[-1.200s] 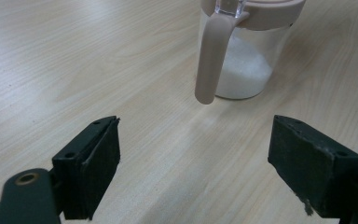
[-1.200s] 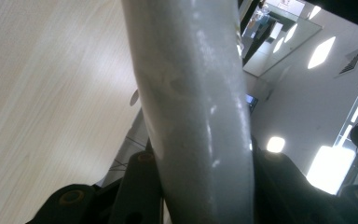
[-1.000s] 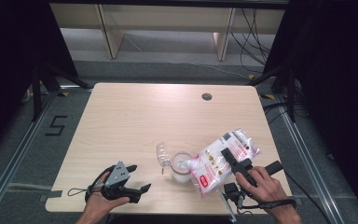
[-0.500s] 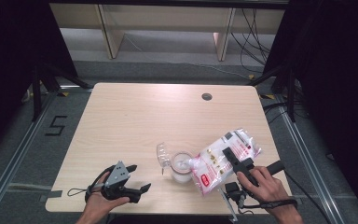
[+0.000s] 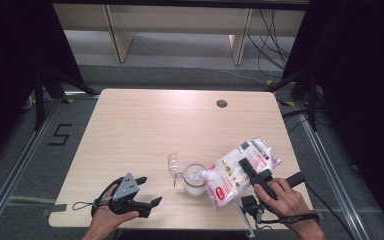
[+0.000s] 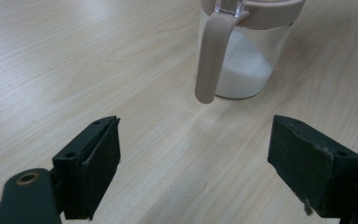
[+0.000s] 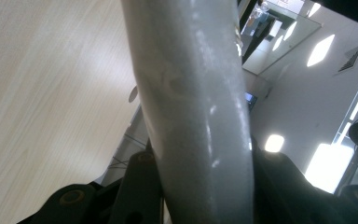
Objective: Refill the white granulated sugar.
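Note:
A clear jar (image 5: 195, 178) with a pink rim and handle stands near the table's front edge, partly filled with white granules. Its clear lid (image 5: 174, 166) is flipped open to the left. A plastic bag (image 5: 237, 167) of white granules with red print is tilted, its low corner over the jar's mouth. My right gripper (image 5: 246, 165) is shut on the bag; in the right gripper view the bag (image 7: 196, 107) rises pinched between the jaws. My left gripper (image 5: 150, 191) rests open at the front left, apart from the jar (image 6: 242, 60), nothing between its jaws (image 6: 193, 158).
The wooden table (image 5: 155, 130) has a round cable hole (image 5: 222, 103) at the back right. Its front edge lies just below both hands. Dark stands and cables flank the table, and a shelf stands behind it.

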A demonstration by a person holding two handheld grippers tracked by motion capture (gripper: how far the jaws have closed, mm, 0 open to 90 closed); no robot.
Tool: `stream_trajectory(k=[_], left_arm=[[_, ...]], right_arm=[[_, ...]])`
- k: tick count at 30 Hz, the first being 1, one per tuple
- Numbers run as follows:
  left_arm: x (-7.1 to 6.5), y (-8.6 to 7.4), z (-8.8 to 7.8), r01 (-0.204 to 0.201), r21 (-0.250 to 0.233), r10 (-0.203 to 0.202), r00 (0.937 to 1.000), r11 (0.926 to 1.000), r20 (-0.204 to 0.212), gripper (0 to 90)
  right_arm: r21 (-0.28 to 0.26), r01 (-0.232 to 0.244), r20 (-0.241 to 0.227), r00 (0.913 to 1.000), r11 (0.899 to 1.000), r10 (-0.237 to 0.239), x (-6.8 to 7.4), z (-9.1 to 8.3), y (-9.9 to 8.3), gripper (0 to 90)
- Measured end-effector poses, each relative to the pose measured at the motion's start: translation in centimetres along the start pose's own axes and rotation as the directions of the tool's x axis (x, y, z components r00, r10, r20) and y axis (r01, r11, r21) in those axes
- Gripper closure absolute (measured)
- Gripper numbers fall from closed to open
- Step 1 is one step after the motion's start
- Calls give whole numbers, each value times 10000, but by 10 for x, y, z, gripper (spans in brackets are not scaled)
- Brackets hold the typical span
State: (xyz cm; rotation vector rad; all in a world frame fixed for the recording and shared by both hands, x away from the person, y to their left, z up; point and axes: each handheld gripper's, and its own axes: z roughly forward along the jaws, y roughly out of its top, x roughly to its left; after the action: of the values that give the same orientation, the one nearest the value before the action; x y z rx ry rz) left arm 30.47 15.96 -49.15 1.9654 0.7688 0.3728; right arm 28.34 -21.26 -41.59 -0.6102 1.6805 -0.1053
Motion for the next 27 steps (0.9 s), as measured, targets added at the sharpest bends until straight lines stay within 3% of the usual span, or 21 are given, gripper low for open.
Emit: stream_trajectory(k=[2, 8, 11, 12, 19, 20, 22, 27], left_arm=[[0, 0, 0, -30, 8, 30, 10000, 10000, -18, 165], [0, 0, 0, 66, 5, -66, 10000, 10000, -4, 165], [1, 0, 0, -264, 27, 264, 9997, 9996, 19, 165], [2, 0, 0, -309, 82, 310, 9995, 9995, -13, 165], [1, 0, 0, -216, 27, 216, 9998, 9998, -16, 165], [2, 0, 0, -296, 99, 296, 9996, 9995, -29, 165], [2, 0, 0, -289, 79, 288, 9996, 9996, 15, 165], [2, 0, 1, -249, 92, 249, 9997, 9996, 24, 165]], right_arm=[[-66, 158, 43, 9999, 9999, -158, -1, 0, 0, 723], [8, 37, -21, 10000, 10000, -37, -1, 0, -1, 723], [-64, 160, 65, 9999, 9999, -160, -2, 0, -1, 723], [35, -20, -19, 10000, 10000, 20, 0, 0, -1, 724], [48, -3, -26, 10000, 10000, 3, 0, 0, -1, 724], [-70, 193, 22, 9998, 9998, -193, -1, 1, -1, 724], [44, -132, -67, 9999, 9999, 132, 1, 0, -1, 725], [-29, -93, 18, 10000, 10000, 93, 1, 1, 0, 725]])
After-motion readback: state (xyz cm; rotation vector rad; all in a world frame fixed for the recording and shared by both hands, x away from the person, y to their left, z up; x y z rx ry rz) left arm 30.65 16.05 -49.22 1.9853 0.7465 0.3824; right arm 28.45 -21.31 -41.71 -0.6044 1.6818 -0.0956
